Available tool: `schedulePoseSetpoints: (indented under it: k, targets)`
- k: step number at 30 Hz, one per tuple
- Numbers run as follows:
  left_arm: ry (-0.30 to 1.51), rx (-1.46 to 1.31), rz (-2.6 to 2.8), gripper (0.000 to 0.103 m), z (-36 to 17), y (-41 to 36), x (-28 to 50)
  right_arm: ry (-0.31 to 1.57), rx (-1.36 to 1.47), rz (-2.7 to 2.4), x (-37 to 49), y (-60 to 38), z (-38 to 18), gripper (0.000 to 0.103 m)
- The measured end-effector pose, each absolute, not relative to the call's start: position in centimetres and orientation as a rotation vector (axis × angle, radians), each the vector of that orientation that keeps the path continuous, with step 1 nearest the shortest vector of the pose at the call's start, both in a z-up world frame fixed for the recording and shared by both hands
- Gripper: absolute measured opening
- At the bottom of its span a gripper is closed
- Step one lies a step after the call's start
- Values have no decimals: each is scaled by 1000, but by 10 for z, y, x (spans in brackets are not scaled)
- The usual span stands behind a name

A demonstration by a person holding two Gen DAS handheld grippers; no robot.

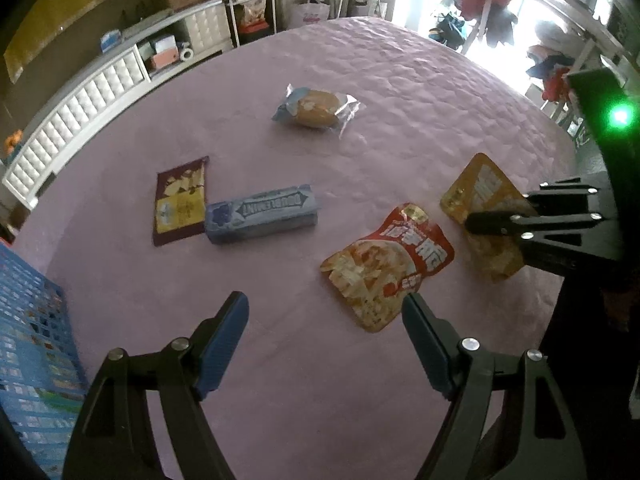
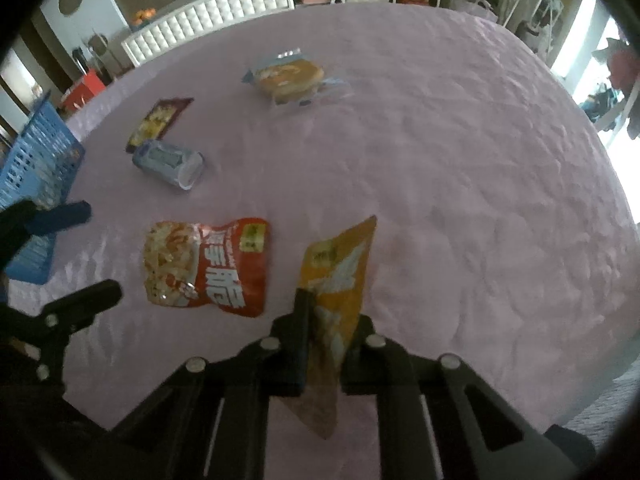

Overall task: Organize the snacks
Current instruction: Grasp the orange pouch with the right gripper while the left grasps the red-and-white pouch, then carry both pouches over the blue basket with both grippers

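Note:
My right gripper (image 2: 326, 320) is shut on a yellow snack pouch (image 2: 340, 272) and holds it on edge above the pink bedspread; both show in the left wrist view, gripper (image 1: 480, 222) and pouch (image 1: 480, 196). My left gripper (image 1: 324, 312) is open and empty above the bedspread, near a red chip bag (image 1: 384, 268), which also shows in the right wrist view (image 2: 208, 264). A blue Doublemint gum pack (image 1: 262, 214), a maroon snack packet (image 1: 180, 200) and a wrapped bread bun (image 1: 316, 110) lie farther off. A blue basket (image 1: 28, 360) stands at the left.
The pink bedspread (image 1: 420, 92) covers the bed. A white tufted headboard (image 1: 80, 104) with shelves runs along the far left. Clothes hang by the bright window (image 1: 500, 12) at the right. The blue basket also shows in the right wrist view (image 2: 36, 168).

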State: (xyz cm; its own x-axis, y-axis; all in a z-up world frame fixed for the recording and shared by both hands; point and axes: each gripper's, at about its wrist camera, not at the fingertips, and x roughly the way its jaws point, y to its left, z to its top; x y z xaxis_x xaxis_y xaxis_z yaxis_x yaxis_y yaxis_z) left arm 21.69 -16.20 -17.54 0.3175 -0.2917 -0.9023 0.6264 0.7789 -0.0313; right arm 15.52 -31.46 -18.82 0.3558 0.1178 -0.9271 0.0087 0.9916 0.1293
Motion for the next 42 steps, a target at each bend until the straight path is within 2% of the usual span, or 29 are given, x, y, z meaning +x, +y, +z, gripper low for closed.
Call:
schedulePoseSetpoints:
  k: [7, 26, 27, 29, 31, 33, 39, 41, 42]
  targets:
    - [1068, 477, -745, 77, -182, -197, 216, 1172, 176, 112, 144, -328, -177, 11]
    - [1163, 668, -923, 77, -213, -241, 232, 1151, 314, 182, 147, -345, -164, 11]
    - [1166, 663, -919, 76, -213, -242, 233, 1153, 316, 183, 148, -344, -164, 11]
    - [1162, 645, -905, 67, -212, -243, 233, 1155, 323, 184, 148, -344, -165, 11]
    - [1162, 620, -888, 49, -209, -243, 235, 1155, 327, 186, 148, -344, -164, 11]
    - [1172, 602, -875, 41, -209, -241, 238, 1153, 323, 186, 147, -343, -163, 11]
    - [1177, 589, -858, 31, -205, -239, 234, 1138, 317, 183, 142, -339, -156, 11]
    - [1177, 553, -853, 23, -203, -233, 232, 1130, 313, 183, 139, -337, -151, 11]
    - [1173, 531, -851, 23, -199, -230, 231, 1127, 310, 184, 138, -336, -148, 11]
